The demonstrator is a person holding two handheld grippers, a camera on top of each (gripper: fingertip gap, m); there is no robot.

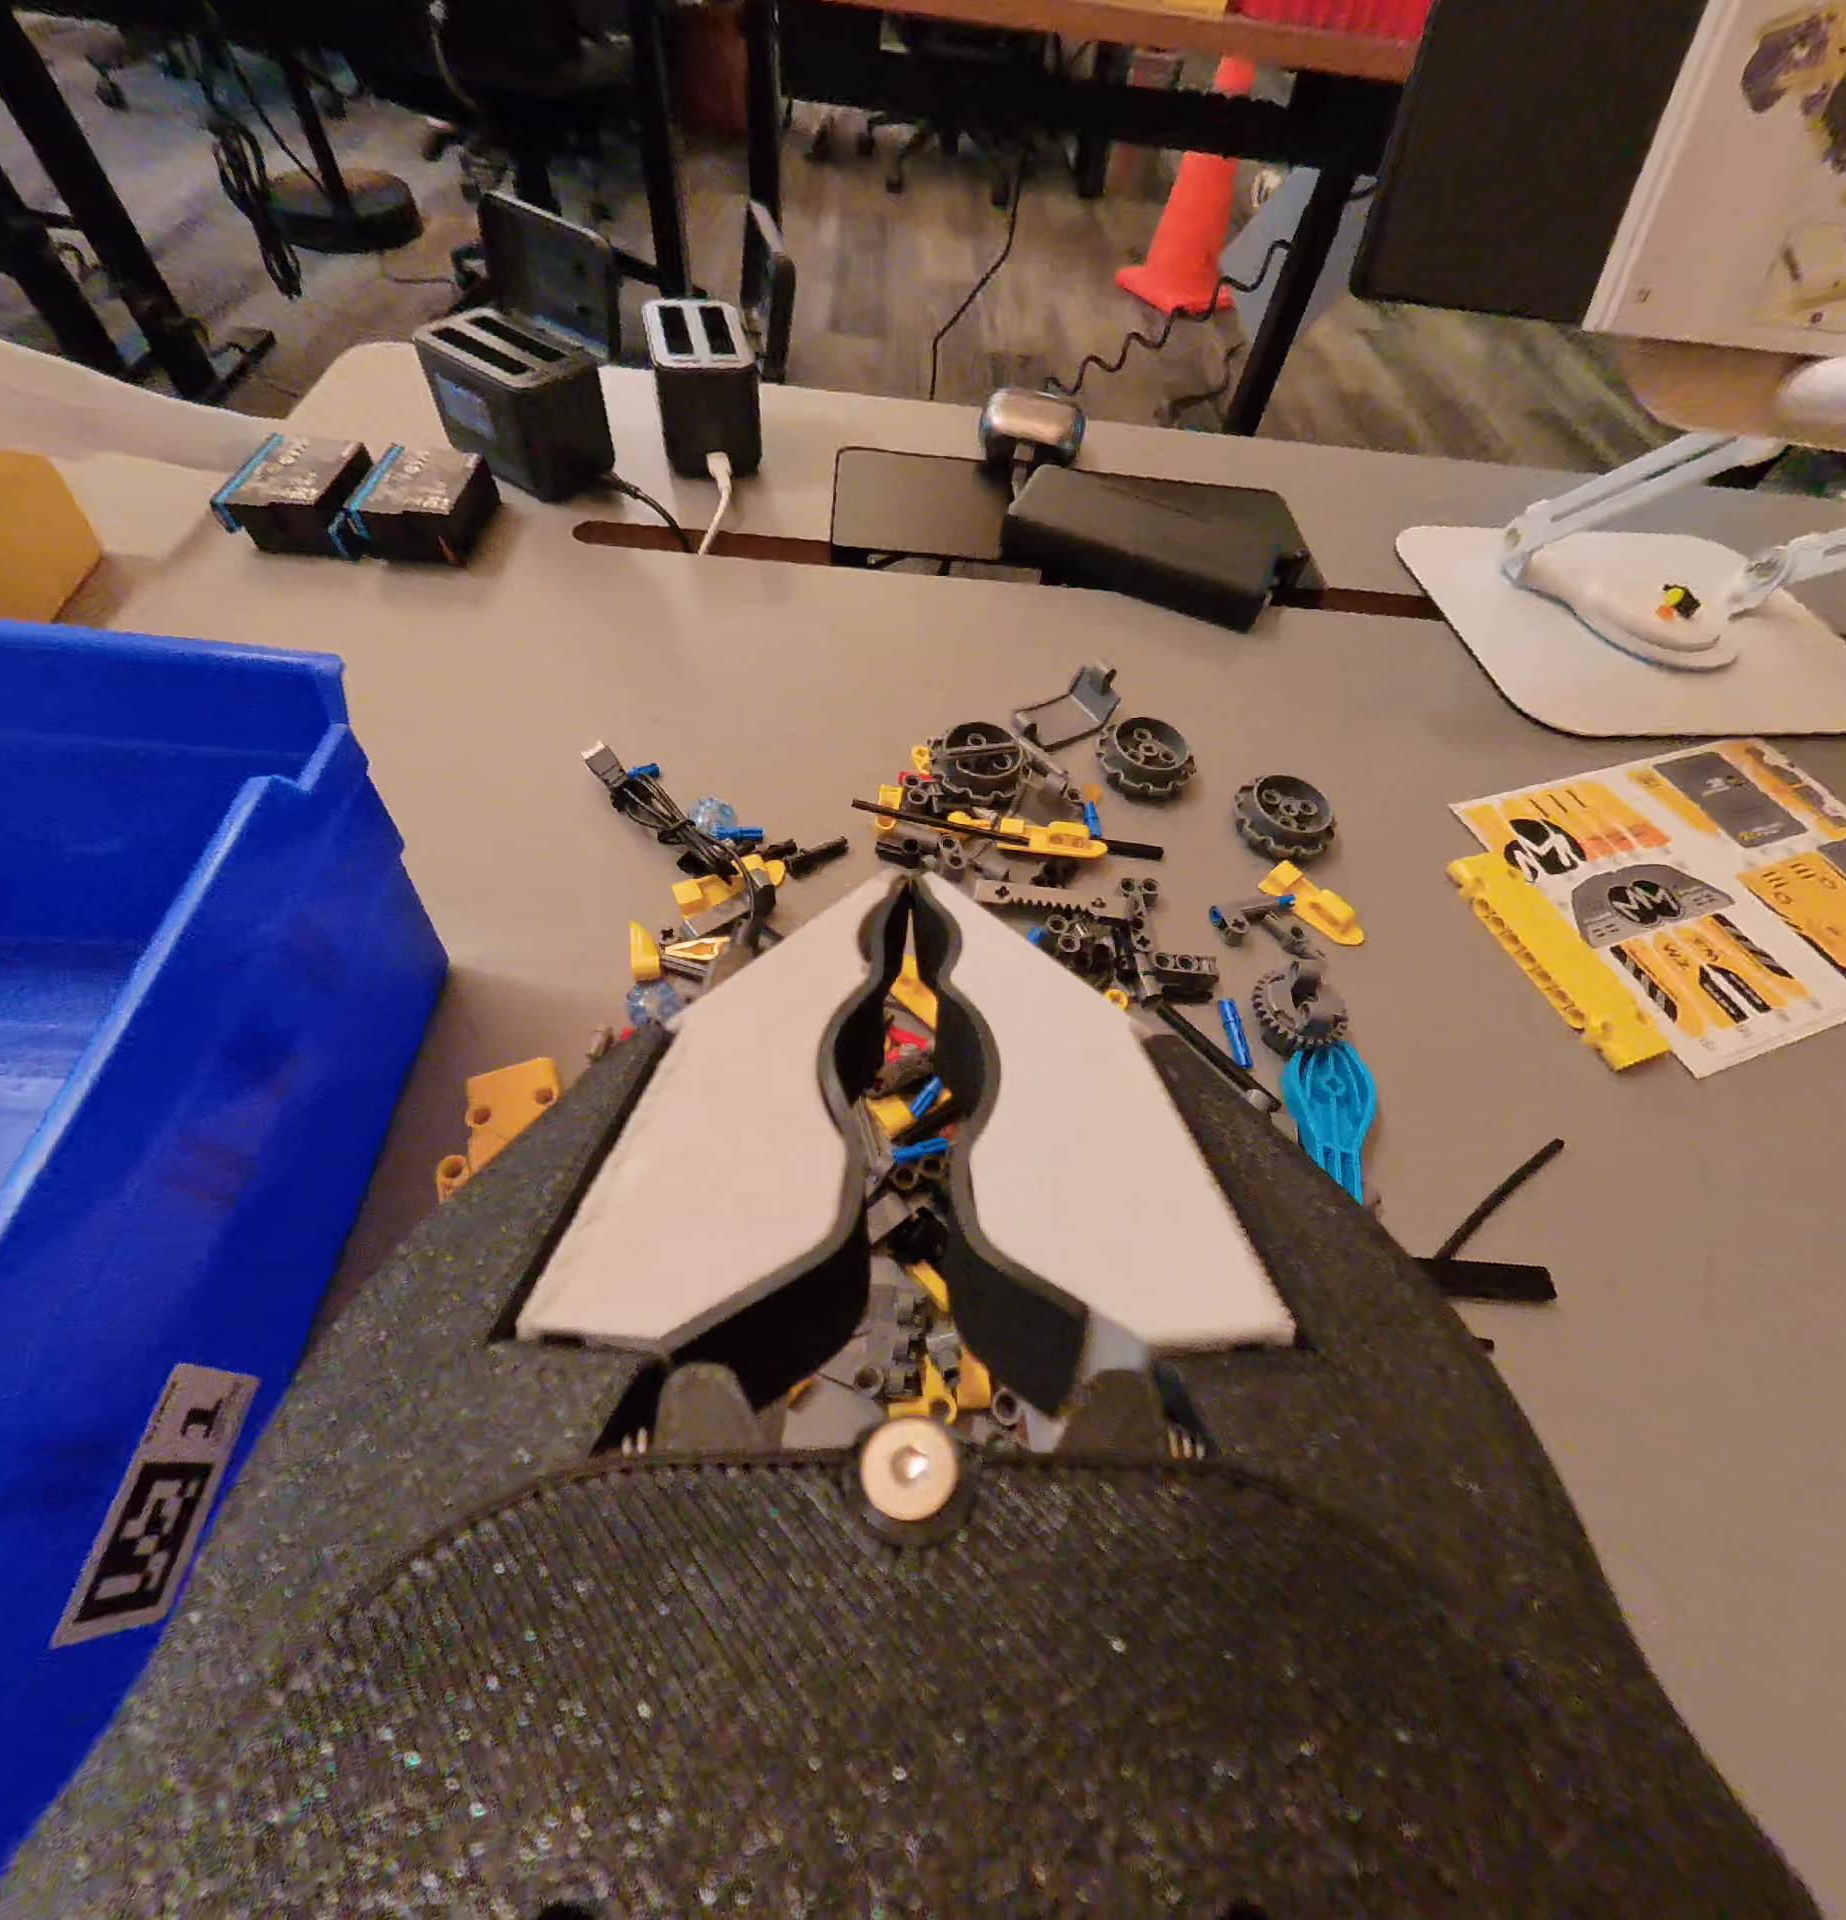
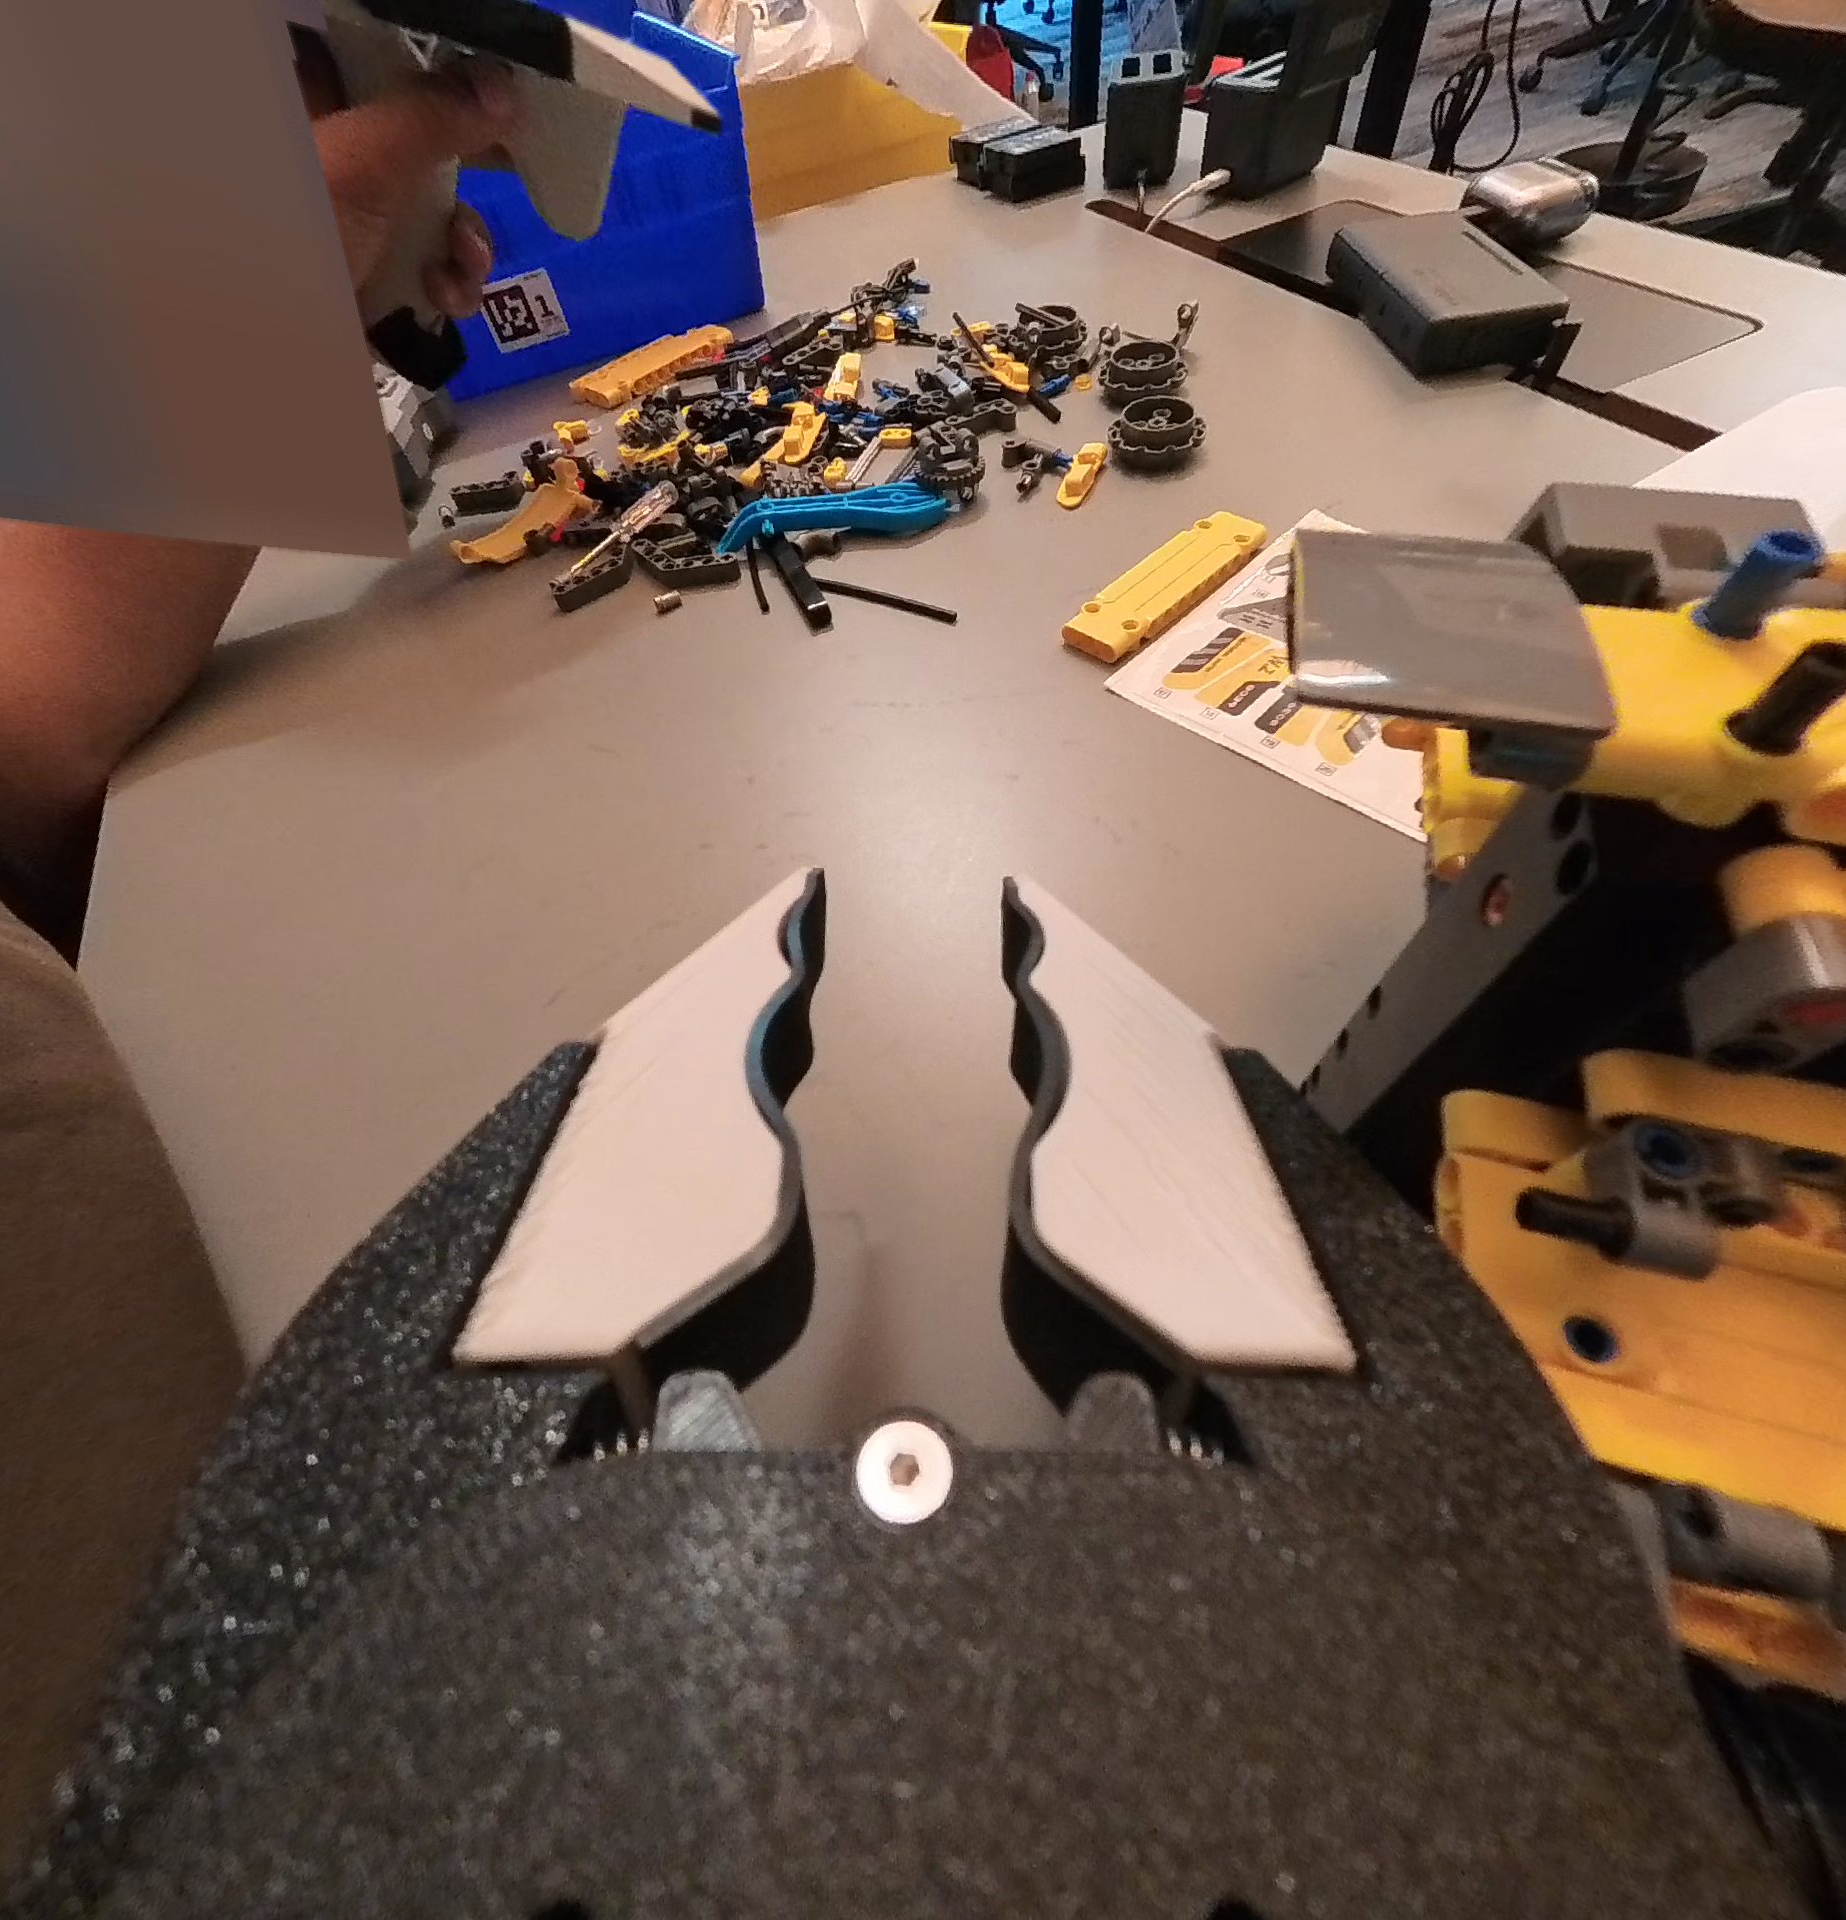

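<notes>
- Here, in the left wrist view, the left gripper hangs over a scattered pile of building-toy parts on the grey table. Its two grey fingers meet at the tips, pressed together, with nothing visibly pinched; loose pieces show through the gap behind the tips.
- A blue plastic bin stands just left of the gripper, a black-and-white marker tag on its near wall.
- Beyond the tips lie three dark toothed wheels; to the right, a light-blue flat tool, a long yellow panel and a sticker sheet.
- Farther back sit two black chargers, black battery packs and a white lamp base.
- In the right wrist view, the right gripper has its fingers spread apart, empty, over bare table, well short of the parts pile.
- Just to its right stands a partly built yellow-and-grey toy vehicle, with a grey curved panel on top.
- The yellow panel lies on the table ahead, touching the sticker sheet.
- At upper left, a person's hand holds the other gripper in front of the blue bin.
</notes>
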